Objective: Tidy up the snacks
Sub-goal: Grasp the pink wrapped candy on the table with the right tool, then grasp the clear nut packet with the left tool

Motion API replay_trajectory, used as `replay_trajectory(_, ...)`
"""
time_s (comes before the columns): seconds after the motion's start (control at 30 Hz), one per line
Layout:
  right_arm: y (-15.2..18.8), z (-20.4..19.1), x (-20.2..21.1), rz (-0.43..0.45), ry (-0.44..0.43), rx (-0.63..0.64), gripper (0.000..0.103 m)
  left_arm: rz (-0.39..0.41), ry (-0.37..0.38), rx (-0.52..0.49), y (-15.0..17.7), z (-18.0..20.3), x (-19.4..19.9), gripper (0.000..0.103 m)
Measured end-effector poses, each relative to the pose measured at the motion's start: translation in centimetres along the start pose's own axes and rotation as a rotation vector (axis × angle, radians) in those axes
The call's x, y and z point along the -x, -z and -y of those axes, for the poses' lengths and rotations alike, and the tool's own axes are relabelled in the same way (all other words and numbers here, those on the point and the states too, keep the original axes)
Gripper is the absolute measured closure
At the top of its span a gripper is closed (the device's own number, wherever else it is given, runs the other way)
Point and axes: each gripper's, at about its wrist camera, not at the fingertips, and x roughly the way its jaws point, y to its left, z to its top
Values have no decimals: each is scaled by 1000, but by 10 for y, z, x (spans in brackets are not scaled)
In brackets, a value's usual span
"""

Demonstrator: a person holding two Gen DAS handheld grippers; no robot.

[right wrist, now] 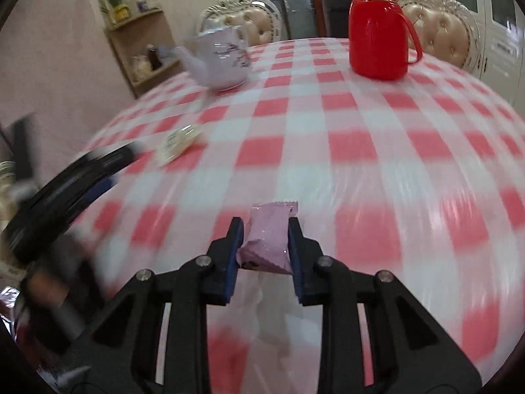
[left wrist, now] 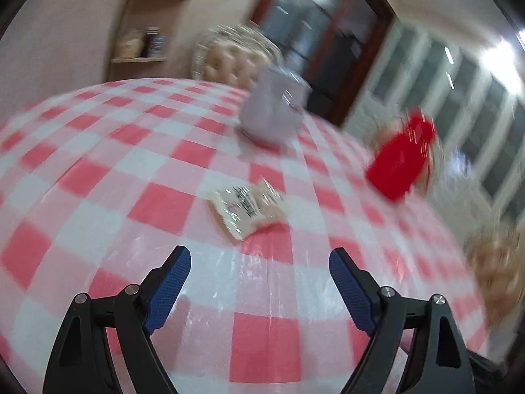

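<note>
My right gripper [right wrist: 266, 226] is shut on a pink snack packet [right wrist: 269, 233] and holds it above the red-and-white checked tablecloth [right wrist: 328, 124]. A clear-wrapped pale snack packet [left wrist: 244, 208] lies on the cloth just ahead of my left gripper [left wrist: 260, 256], which is open and empty above the table. The same packet shows in the right wrist view [right wrist: 177, 144] at the left, with the blurred left gripper [right wrist: 65, 190] beside it.
A white teapot [right wrist: 220, 62] stands at the far left of the table and a red thermos jug [right wrist: 377, 29] at the far right; both also show blurred in the left wrist view, teapot [left wrist: 272, 111] and jug [left wrist: 400, 157]. Padded chairs [right wrist: 439, 23] stand behind the table.
</note>
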Motion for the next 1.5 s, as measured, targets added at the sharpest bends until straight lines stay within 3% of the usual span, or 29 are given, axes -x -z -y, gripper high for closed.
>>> replay_trajectory(0.13, 28, -10, 23, 13, -57, -13, 72, -82, -82, -197, -21, 5, -22, 15)
replay_trajectory(0.17, 26, -12, 25, 20, -64, -7, 72, -95, -99, -208, -25, 4, -28, 15)
replay_trajectory(0.3, 21, -17, 35, 79, -44, 16, 72, -161, -78, -71, -39, -7, -57, 15)
replay_trajectory(0.37, 19, -14, 37, 87, -65, -12, 72, -139, -104, -85, -48, 1, -66, 15)
replay_trajectory(0.43, 19, -12, 36, 90, -66, -24, 72, -126, -139, -147, -62, 13, -76, 15)
replay_trajectory(0.53, 19, -10, 38, 97, -49, -26, 72, -198, -99, -272, -72, 25, -94, 15)
replay_trajectory(0.67, 20, -6, 35, 86, -49, -38, 72, -286, -82, -541, -63, 39, -105, 15)
replay_trajectory(0.73, 21, -4, 33, 78, -54, -47, 72, -285, -83, -596, -60, 37, -107, 15)
replay_trajectory(0.93, 22, -5, 31, 76, -47, -40, 71, -318, -20, -570, -61, 22, -113, 18)
replay_trajectory(1.03, 22, -4, 30, 74, -43, -46, 71, -318, 43, -557, -62, 21, -106, 54)
replay_trajectory(1.13, 22, -5, 31, 85, -22, -33, 71, -282, 12, -589, -53, 30, -99, 61)
replay_trajectory(1.33, 24, 4, 20, 59, 6, -42, 71, -222, 6, -585, -20, 62, -70, 62)
replay_trajectory(1.4, 24, 8, 18, 55, 12, -53, 71, -207, 30, -549, -3, 76, -54, 62)
replay_trajectory(1.5, 24, 12, 19, 57, 23, -61, 71, -179, 6, -500, 19, 88, -32, 62)
